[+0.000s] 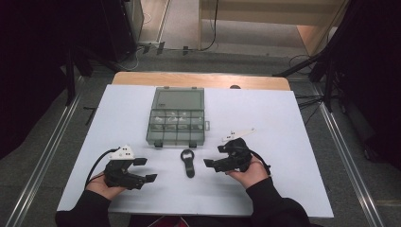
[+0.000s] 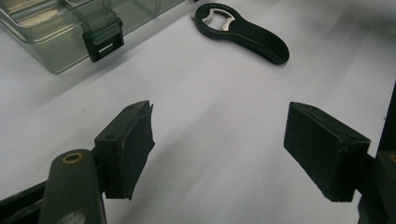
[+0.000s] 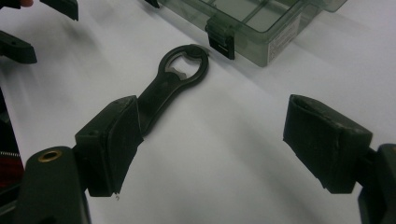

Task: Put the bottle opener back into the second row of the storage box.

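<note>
— On the left side of the bench (image 1: 293, 123), what is the left gripper (image 1: 142, 169) doing?

— It rests low over the white surface in the person's left hand (image 1: 101, 185), its fingers (image 2: 126, 149) spread wide with nothing between them. It points toward the middle, where the bottle opener (image 1: 188, 162) lies.

— And the opener itself?

— Flat on the bench between the two grippers, touched by neither. Its ring end points at the clear plastic box (image 1: 176, 116), just short of the box's front latches; the handle points back toward the person.

— The box is shut?

— The lid looks down and both latches look closed in the high view, though the gripper views do not settle it.

— And on the right?

— The right gripper (image 1: 213, 155) sits beside the opener, its fingers (image 3: 109, 140) also spread and empty. Seen along them, the handle runs close past one finger.

— So which step is this?

— Likely the approach, before any grasp. The right gripper seems best placed: it would need to straddle the handle crosswise, come down to the surface, and close. The handle is thin and lies flat, so the fingers must reach right down to the bench.
</note>
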`<state>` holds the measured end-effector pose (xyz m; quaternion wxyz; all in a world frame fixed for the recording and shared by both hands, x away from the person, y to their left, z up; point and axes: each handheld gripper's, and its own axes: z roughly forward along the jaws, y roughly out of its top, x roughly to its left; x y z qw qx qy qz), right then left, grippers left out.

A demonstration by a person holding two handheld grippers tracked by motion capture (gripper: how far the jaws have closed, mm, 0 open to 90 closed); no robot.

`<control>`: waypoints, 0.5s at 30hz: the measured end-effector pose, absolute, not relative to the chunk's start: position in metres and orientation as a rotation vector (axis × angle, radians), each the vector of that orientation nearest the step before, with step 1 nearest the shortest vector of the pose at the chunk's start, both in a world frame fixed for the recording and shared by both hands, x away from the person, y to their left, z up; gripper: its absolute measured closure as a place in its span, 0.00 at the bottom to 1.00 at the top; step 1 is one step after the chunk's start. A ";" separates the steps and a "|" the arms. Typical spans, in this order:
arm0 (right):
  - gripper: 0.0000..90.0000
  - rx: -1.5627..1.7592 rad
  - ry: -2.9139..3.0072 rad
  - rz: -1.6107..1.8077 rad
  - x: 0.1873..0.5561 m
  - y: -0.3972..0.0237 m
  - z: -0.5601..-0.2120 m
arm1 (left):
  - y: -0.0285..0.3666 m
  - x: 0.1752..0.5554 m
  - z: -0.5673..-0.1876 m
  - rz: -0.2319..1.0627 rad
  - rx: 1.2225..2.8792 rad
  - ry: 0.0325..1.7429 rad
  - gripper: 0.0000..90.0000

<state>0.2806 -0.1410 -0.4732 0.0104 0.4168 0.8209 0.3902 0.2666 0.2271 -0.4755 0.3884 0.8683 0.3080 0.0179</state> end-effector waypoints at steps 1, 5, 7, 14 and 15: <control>0.23 1.304 2.564 1.215 0.281 -0.140 -0.473 | 0.227 0.267 -0.476 0.046 2.212 0.785 0.27; 0.23 1.312 2.567 1.201 0.284 -0.133 -0.470 | 0.227 0.267 -0.476 0.046 2.210 0.784 0.27; 0.24 1.317 2.573 1.191 0.285 -0.128 -0.469 | 0.227 0.267 -0.476 0.046 2.212 0.785 0.27; 0.25 1.337 2.590 1.164 0.290 -0.116 -0.465 | 0.228 0.267 -0.476 0.049 2.216 0.790 0.27; 0.26 1.334 2.591 1.165 0.291 -0.114 -0.465 | 0.228 0.267 -0.476 0.052 2.215 0.790 0.27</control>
